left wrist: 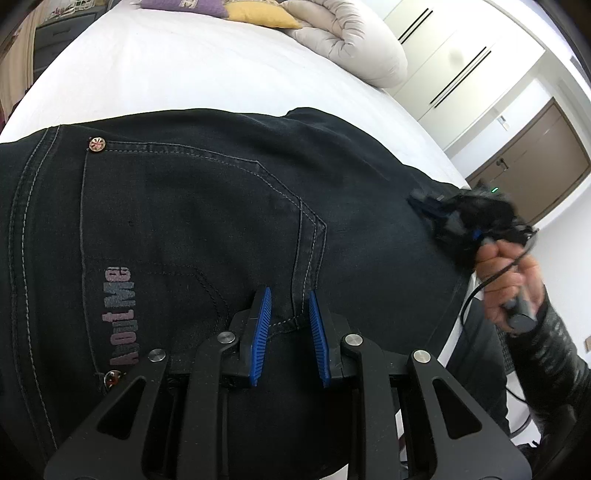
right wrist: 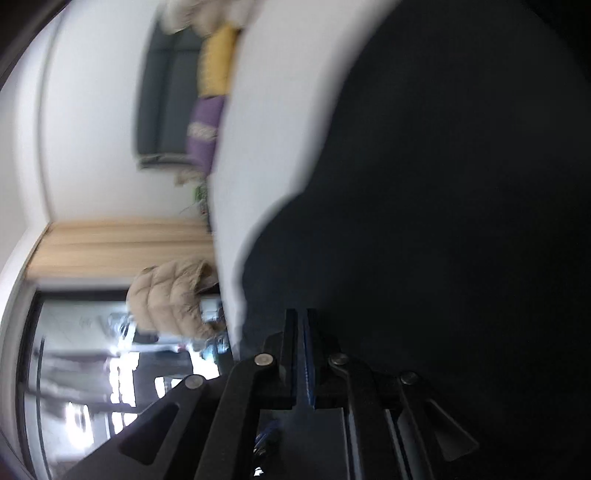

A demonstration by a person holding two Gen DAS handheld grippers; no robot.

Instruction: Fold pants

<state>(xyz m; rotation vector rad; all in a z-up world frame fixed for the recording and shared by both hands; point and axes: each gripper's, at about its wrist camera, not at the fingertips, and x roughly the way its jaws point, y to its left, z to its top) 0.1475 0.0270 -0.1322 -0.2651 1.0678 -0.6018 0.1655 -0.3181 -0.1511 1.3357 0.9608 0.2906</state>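
Note:
Dark denim pants point(left wrist: 207, 206) lie spread on a white bed point(left wrist: 192, 74), back pocket and rivets facing up. My left gripper point(left wrist: 290, 295) hovers over the pocket's stitched edge with its blue pads point(left wrist: 263, 325) apart and nothing between them. My right gripper point(left wrist: 443, 218) shows blurred at the pants' right edge, held by a hand point(left wrist: 513, 280). In the right wrist view the right gripper point(right wrist: 300, 314) has its jaws closed together at the edge of the dark pants point(right wrist: 443, 221); the view is rolled sideways and blurred.
Purple and yellow pillows point(left wrist: 229, 9) and a rolled beige duvet point(left wrist: 351, 40) lie at the bed's far end. White wardrobes point(left wrist: 461, 62) and a brown door point(left wrist: 535, 162) stand to the right. A beige puffer jacket point(right wrist: 170, 299) hangs past the bed.

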